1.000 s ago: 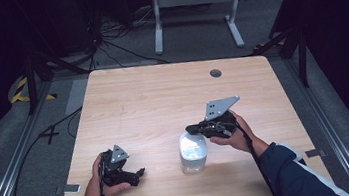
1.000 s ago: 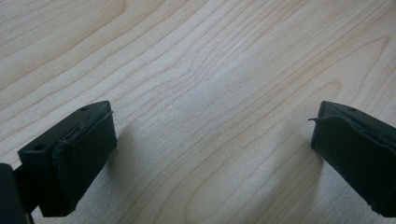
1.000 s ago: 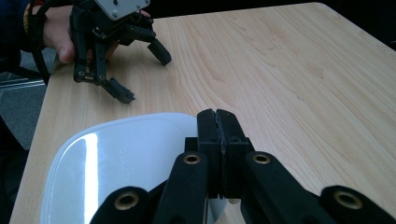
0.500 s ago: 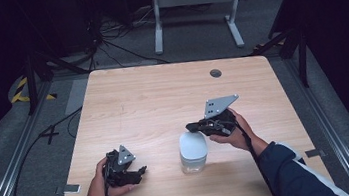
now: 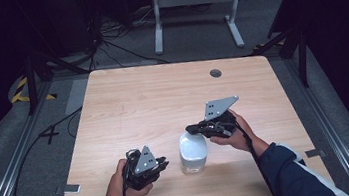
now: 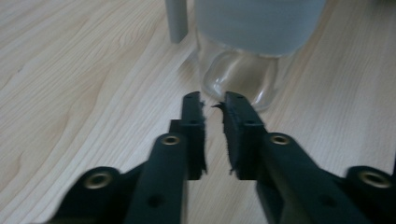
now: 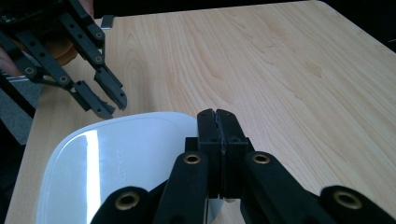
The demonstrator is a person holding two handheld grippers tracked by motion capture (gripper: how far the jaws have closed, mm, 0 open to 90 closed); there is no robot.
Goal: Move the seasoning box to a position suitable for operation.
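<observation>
A clear jar [image 5: 193, 157] with a white lid [image 7: 116, 163] stands on the wooden table [image 5: 162, 99], near its front edge. My right gripper [image 5: 191, 128] is shut with nothing between its pads, and its tips [image 7: 217, 116] lie over the lid's far rim. Left of the jar, my left gripper [image 5: 163, 166] is held just above the table and points at the jar's glass base [image 6: 243, 79]. Its jaws [image 6: 214, 105] have just been closing; a narrow gap is left with nothing in it. The right gripper view shows the left gripper [image 7: 112, 103] just beyond the lid.
A round dark hole [image 5: 215, 73] sits near the table's far edge. Beyond the table a white metal stand [image 5: 191, 5] and loose cables [image 5: 104, 36] are on the grey floor. Floor rails run along both sides of the table.
The left gripper has moved right toward the jar and lifted a little, and its jaws have come nearly together. The right gripper and the jar have stayed put.
</observation>
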